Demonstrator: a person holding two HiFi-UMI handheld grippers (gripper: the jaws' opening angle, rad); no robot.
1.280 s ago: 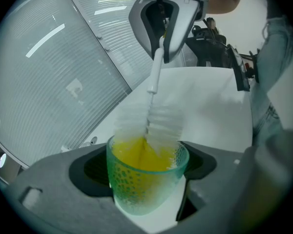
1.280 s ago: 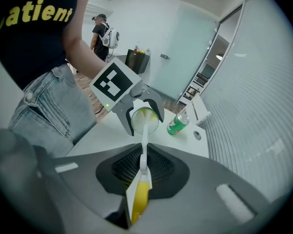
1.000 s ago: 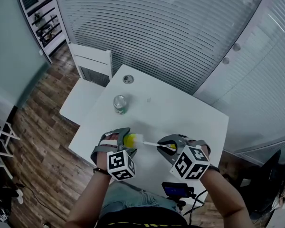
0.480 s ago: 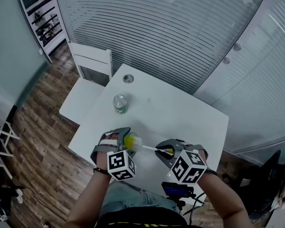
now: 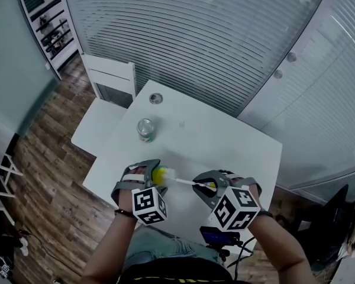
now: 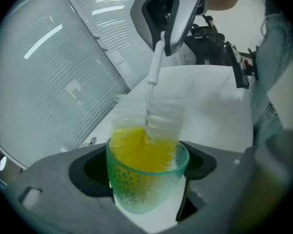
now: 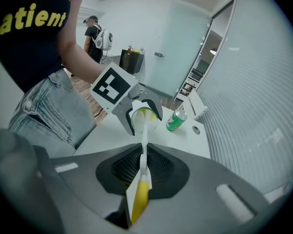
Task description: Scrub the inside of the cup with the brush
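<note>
A dimpled, see-through green cup (image 6: 145,177) is clamped between the jaws of my left gripper (image 6: 146,179), tilted with its mouth toward the right gripper. In the head view the cup (image 5: 160,174) is near the table's front edge. A bottle brush (image 6: 147,123) with white and yellow bristles has its yellow tip inside the cup and white bristles at the rim. My right gripper (image 7: 138,179) is shut on the brush's white and yellow handle (image 7: 140,189). The cup bottom is hidden by bristles.
A green drink can (image 5: 146,129) stands upright farther back on the white table (image 5: 225,147), and a small round metal lid (image 5: 156,98) lies near the far corner. A white chair (image 5: 109,93) stands beyond the left edge. A dark device (image 5: 218,237) sits at the near edge.
The right gripper has pulled back a little toward me and then steadied, with the brush head staying in the cup. The left gripper and cup have kept still.
</note>
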